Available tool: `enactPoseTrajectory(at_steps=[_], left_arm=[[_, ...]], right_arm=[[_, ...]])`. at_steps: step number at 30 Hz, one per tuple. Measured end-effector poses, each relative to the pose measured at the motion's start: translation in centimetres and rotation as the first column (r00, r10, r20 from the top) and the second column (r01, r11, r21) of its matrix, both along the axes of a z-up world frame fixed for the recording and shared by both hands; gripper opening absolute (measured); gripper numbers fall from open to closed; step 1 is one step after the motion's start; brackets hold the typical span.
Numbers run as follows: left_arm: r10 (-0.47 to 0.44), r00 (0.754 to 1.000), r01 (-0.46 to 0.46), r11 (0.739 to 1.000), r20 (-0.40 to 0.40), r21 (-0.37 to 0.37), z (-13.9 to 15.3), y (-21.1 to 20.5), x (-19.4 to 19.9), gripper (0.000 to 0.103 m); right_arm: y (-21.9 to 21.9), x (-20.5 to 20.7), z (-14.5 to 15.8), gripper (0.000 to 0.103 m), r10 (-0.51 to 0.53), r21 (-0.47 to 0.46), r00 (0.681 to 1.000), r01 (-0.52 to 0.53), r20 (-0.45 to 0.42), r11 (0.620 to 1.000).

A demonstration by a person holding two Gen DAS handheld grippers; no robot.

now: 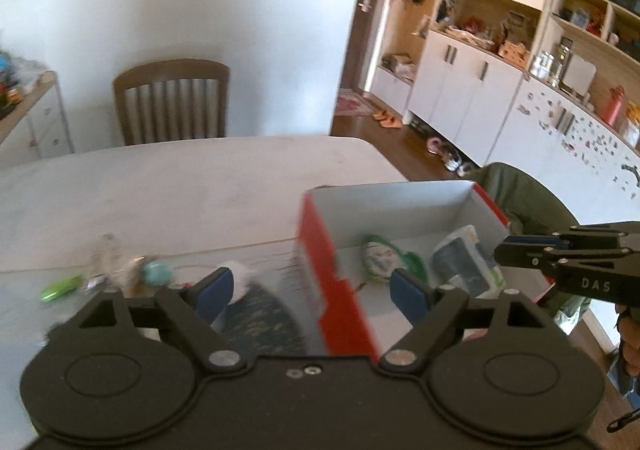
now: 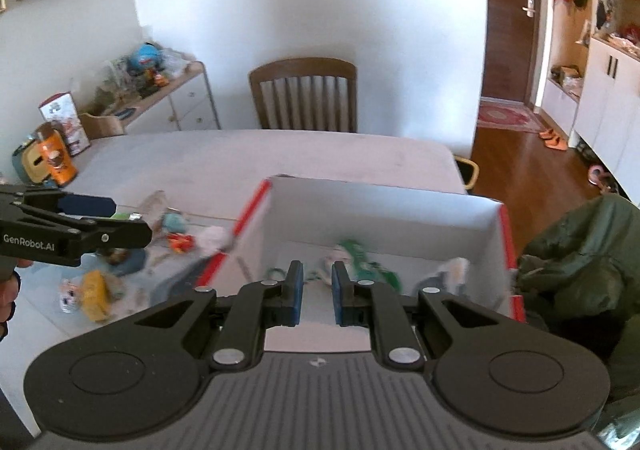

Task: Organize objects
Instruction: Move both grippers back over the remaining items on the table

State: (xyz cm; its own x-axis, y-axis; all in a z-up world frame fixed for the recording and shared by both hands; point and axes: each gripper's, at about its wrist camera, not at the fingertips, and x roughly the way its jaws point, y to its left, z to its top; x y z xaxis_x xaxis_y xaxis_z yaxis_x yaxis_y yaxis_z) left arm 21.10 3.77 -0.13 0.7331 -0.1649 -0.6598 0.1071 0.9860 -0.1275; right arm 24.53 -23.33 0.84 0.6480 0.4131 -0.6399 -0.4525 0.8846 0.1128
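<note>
A pale desk (image 2: 280,154) carries an open box (image 2: 384,218), red outside and white inside, and in the box lie a green-and-white mask (image 1: 378,256) and a flat packet (image 1: 466,262). Left of the box, loose on the desk, sit small blurred items, among them a teal ball (image 1: 157,272) and a green piece (image 1: 60,287). The left hand-held gripper (image 1: 316,288) is spread wide and empty astride the box's left wall, while the right hand-held gripper (image 2: 318,292), narrow and empty, hovers over the box.
</note>
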Motion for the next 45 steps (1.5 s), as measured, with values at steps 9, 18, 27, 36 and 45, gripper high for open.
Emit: enactPoseTrajectory(at_steps=[9, 18, 27, 36, 45], left_arm=[[0.074, 0.996, -0.076, 0.996, 0.040, 0.041, 0.8, 7.4, -3.8, 0.090], [0.117, 0.992, -0.120, 0.992, 0.053, 0.049, -0.5, 12.6, -6.9, 0.101], [0.126, 0.992, -0.126, 0.991, 0.008, 0.034, -3.3, 16.9, -8.6, 0.102], [0.104, 0.993, -0.103, 0.994, -0.056, 0.025, -7.4, 19.5, -9.4, 0.103], [0.092, 0.992, -0.089, 0.995, -0.082, 0.045, -11.1, 20.7, -10.2, 0.103]], right_arm=[[6.2, -2.6, 0.9, 0.014, 0.037, 0.053, 0.999, -0.036, -0.019, 0.998], [10.6, -4.4, 0.9, 0.014, 0.024, 0.051, 1.000, -0.023, -0.010, 0.998], [14.8, -6.2, 0.1, 0.072, 0.040, 0.060, 0.999, -0.039, -0.018, 0.997], [19.2, -6.3, -2.4, 0.081, 0.069, 0.050, 0.993, -0.065, -0.091, 0.997], [24.1, -5.9, -6.4, 0.081, 0.091, -0.055, 0.987, -0.099, -0.133, 0.994]])
